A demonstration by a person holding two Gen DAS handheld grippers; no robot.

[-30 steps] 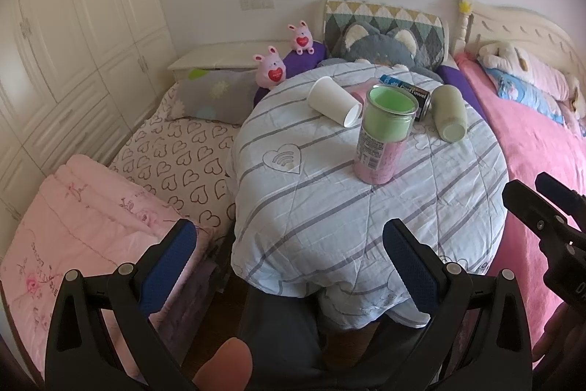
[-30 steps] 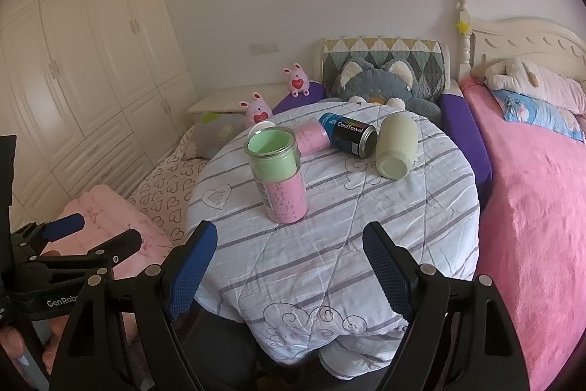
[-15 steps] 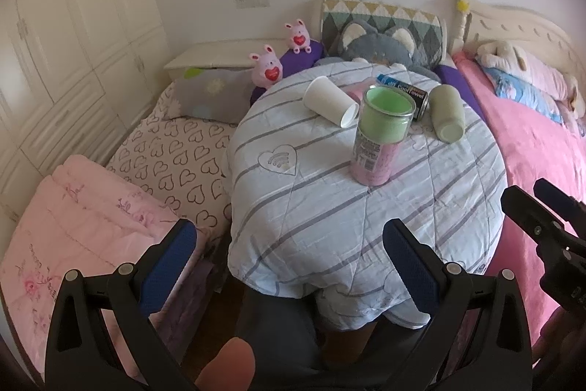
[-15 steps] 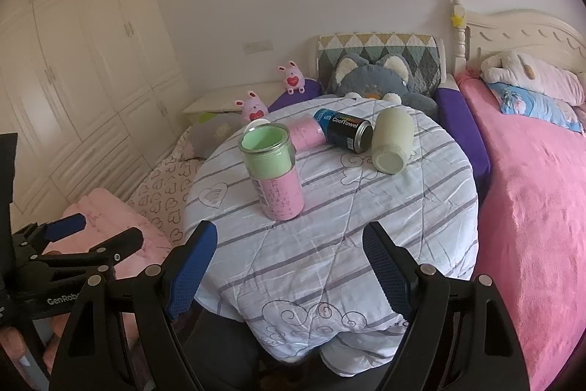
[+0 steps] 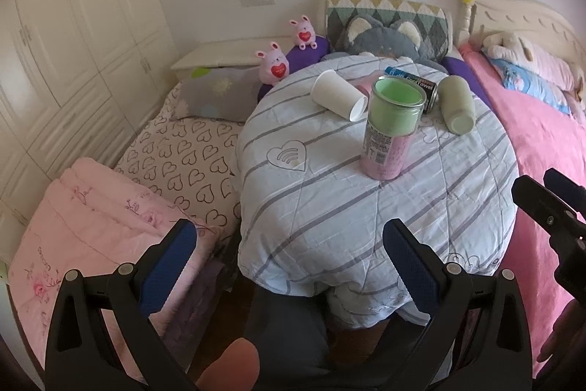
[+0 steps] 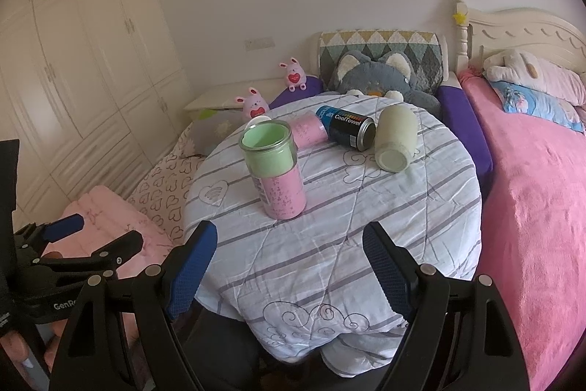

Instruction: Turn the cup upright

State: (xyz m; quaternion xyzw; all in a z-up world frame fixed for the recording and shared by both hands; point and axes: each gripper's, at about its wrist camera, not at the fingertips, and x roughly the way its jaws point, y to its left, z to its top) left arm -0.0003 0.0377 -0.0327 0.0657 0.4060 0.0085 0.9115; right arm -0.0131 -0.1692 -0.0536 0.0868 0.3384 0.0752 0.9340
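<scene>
We hold the left gripper (image 5: 289,253) and right gripper (image 6: 289,255) spread wide and empty at the frame's bottom. The white paper cup (image 5: 338,95) lies on its side at upper centre on the striped quilted table cover (image 5: 366,207), mouth toward the upright pink-and-green canister (image 5: 392,129). We should approach from its left, pinch lightly mid-wall and avoid crushing it.

Both wrist cams near table (image 5: 366,207) edge, facing headboard, left cam further left, shared tabletop
</scene>
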